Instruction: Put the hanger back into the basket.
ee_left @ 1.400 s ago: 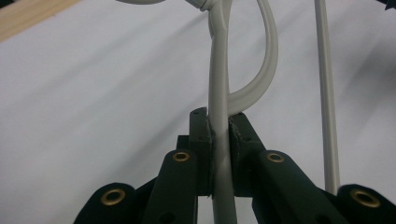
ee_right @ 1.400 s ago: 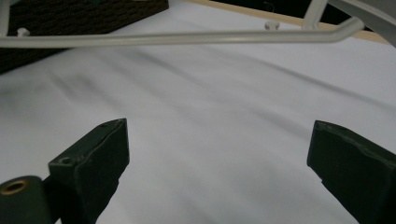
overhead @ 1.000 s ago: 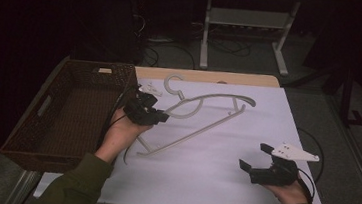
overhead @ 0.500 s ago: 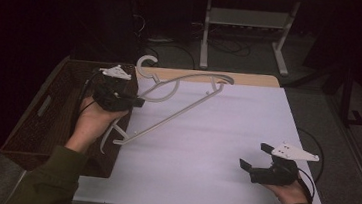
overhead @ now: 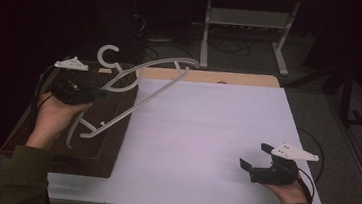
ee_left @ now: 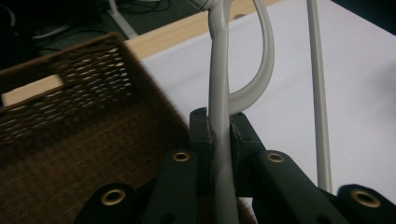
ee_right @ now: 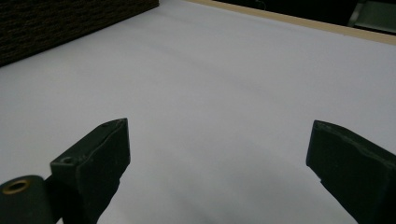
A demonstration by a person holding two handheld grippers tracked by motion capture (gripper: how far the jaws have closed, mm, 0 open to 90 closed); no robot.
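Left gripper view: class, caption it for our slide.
Left gripper shut on a white hanger beside the wicker basket.

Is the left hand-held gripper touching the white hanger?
Touching. In the left gripper view the left hand-held gripper has both jaws pressed against the hanger, with no gap.

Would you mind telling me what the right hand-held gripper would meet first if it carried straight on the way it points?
Probably nothing soon: the right hand-held gripper, open, faces bare white table; the wicker basket sits off to one side.
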